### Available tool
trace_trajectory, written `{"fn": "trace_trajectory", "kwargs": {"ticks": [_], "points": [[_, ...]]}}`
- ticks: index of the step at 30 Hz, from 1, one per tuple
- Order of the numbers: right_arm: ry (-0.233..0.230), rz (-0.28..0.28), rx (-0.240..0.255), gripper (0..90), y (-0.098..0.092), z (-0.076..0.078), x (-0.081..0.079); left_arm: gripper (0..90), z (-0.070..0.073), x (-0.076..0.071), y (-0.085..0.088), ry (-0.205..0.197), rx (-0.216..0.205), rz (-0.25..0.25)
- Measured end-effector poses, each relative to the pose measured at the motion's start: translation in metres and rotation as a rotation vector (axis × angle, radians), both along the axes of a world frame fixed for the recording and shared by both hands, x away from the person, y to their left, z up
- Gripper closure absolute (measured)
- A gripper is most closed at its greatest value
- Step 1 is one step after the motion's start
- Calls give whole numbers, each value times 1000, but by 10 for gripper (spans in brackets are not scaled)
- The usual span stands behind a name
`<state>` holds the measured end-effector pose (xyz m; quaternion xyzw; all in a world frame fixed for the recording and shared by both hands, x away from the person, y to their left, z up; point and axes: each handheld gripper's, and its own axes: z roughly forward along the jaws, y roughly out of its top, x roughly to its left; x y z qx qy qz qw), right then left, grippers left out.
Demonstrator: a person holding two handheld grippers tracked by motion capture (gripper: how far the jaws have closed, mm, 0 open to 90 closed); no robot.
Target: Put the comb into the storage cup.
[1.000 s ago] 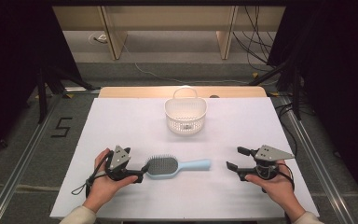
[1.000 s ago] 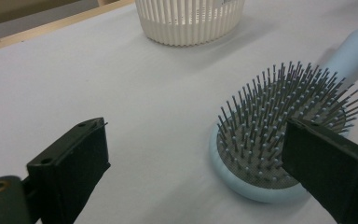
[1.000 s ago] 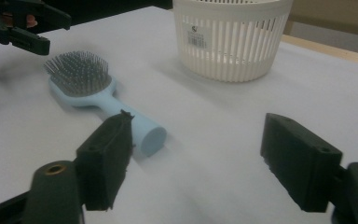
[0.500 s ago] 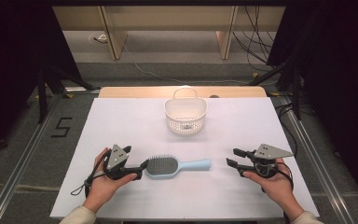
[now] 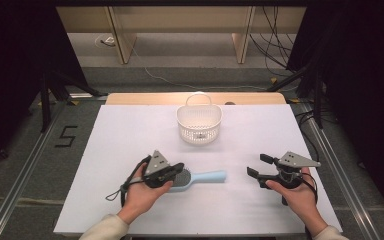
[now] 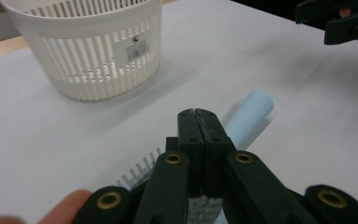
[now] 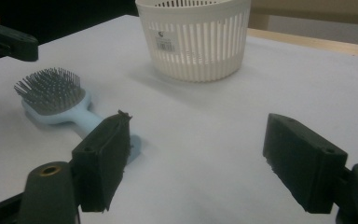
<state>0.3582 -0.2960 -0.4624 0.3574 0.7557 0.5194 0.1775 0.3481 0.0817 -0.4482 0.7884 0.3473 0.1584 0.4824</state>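
The worktop (image 5: 130, 140) carries a basket (image 5: 199, 124) at the far centre and a hairbrush (image 5: 200, 178) near the front. The left gripper (image 5: 176, 175) sits over the brush head, its jaws having just closed together. Whether they pinch the bristles is hidden. The right gripper (image 5: 256, 171) waits, jaws apart. Risk: a shallow bristle hold may slip when lifted.

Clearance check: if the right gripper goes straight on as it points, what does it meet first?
Likely the basket, dead ahead between the open jaws of the right gripper, with bare table before it. The hairbrush handle lies just off-line; depth unclear.
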Motion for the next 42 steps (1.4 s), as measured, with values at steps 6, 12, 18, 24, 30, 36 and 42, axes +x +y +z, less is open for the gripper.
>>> {"fn": "trace_trajectory", "kwargs": {"ticks": [6,12,18,24,30,36,42], "points": [[1,-10,4,239,-3,0,0,898,3,16,-36,87,55,25],[2,-8,3,240,-3,1,-1,898,-4,31,-68,150,140,45],[4,-7,2,242,-4,1,-1,899,-11,42,-84,192,190,58],[4,-2,-2,244,-3,0,-1,899,-16,50,-98,209,213,48],[5,11,5,244,-2,0,-1,899,-22,53,-106,253,212,52],[8,16,3,245,-2,0,-1,899,-25,56,-109,277,214,59],[8,17,1,244,-2,-1,-2,900,-27,55,-109,306,223,58]]}}
